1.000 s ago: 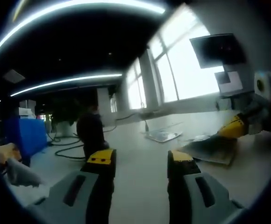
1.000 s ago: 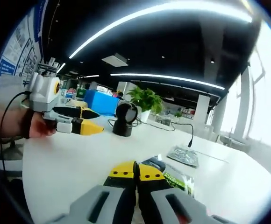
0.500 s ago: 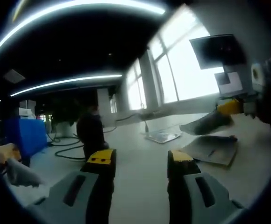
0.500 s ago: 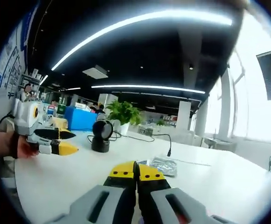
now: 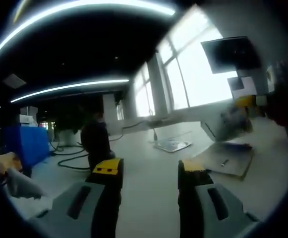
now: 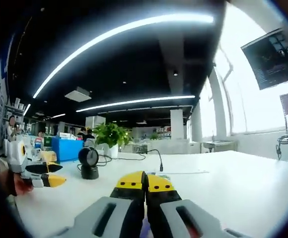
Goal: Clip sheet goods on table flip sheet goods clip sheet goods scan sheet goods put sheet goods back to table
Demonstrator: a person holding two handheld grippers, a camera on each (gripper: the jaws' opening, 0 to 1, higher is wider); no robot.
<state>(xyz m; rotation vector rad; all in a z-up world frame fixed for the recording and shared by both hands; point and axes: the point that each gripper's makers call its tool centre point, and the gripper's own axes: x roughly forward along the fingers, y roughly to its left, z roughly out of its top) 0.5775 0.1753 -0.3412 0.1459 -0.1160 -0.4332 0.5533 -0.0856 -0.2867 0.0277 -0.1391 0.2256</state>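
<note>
While your left gripper is hovering spread apart with nothing in it above the white table, your right gripper is clenched, lifting a blurred packet clear of that table. A second packet is lying flat on the table just beneath it.

Dim ceiling, glaring windows, bright light strips, blurred fisheye edges.
</note>
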